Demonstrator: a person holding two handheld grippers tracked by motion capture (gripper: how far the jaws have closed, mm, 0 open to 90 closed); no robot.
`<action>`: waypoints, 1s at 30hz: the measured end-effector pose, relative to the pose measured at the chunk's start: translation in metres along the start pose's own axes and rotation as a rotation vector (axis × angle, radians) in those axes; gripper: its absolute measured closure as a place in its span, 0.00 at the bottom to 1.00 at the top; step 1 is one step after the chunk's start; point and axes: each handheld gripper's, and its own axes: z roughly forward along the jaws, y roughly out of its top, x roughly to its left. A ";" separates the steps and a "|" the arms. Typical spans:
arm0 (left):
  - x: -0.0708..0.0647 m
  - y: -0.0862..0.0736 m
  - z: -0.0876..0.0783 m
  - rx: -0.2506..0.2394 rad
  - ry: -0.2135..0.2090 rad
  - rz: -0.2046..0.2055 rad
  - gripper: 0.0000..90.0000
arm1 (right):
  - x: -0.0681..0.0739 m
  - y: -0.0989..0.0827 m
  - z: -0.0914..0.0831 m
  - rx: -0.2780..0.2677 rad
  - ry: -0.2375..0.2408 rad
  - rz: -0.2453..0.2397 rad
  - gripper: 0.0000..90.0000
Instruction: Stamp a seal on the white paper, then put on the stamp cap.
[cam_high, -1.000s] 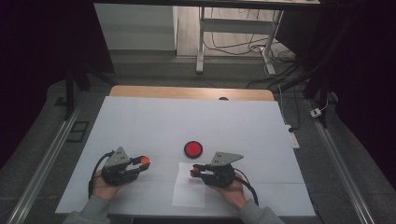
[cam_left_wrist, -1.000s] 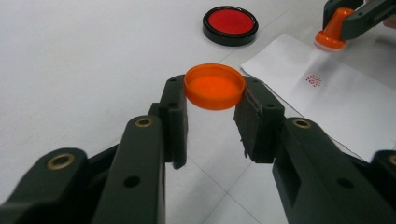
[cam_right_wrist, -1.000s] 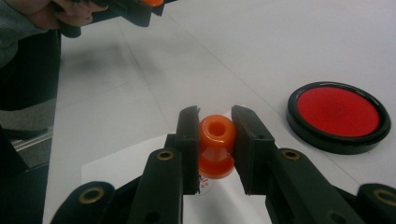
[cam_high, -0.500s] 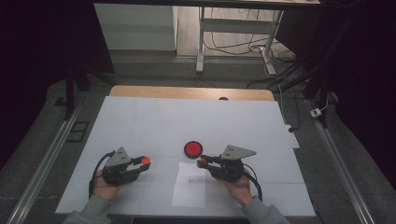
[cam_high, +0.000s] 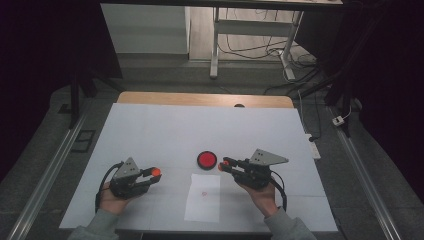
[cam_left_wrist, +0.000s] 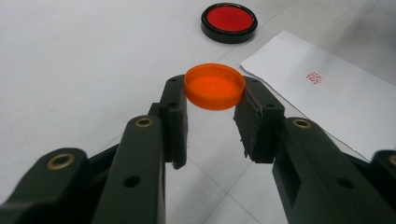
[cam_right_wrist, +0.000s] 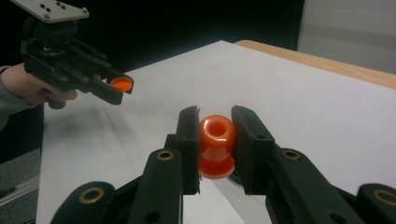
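Note:
My left gripper (cam_high: 152, 172) (cam_left_wrist: 215, 88) is shut on an orange cap (cam_left_wrist: 215, 86), held level just above the table at the left. My right gripper (cam_high: 222, 165) (cam_right_wrist: 216, 126) is shut on an orange stamp (cam_right_wrist: 216, 144), gripped by its rounded handle and lifted off the table just right of a round black ink pad with a red centre (cam_high: 206, 159) (cam_left_wrist: 229, 22). A white paper slip (cam_high: 203, 197) (cam_left_wrist: 336, 98) lies between the two hands and bears a small red stamp mark (cam_high: 203, 193) (cam_left_wrist: 313, 77). In the right gripper view the left gripper (cam_right_wrist: 122, 85) with its cap is at the upper left.
A white sheet (cam_high: 165, 130) covers the table, with a wooden edge (cam_high: 205, 99) at the far side. Metal rails (cam_high: 50, 170) run along both sides. Table legs and cables (cam_high: 280, 55) stand on the floor beyond.
My right gripper has risen off the paper slip with the stamp and drifted right and away, beside the ink pad. The left gripper has stayed put.

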 end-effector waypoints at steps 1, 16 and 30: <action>0.000 0.000 0.000 0.000 0.001 0.000 0.72 | 0.000 0.000 -0.001 -0.003 -0.001 0.002 0.80; -0.006 0.005 0.005 0.000 -0.013 0.016 0.72 | -0.001 0.003 -0.004 -0.026 -0.005 0.005 0.80; -0.013 0.010 0.010 -0.001 -0.030 0.033 0.72 | 0.000 0.003 -0.003 -0.027 0.004 0.008 0.80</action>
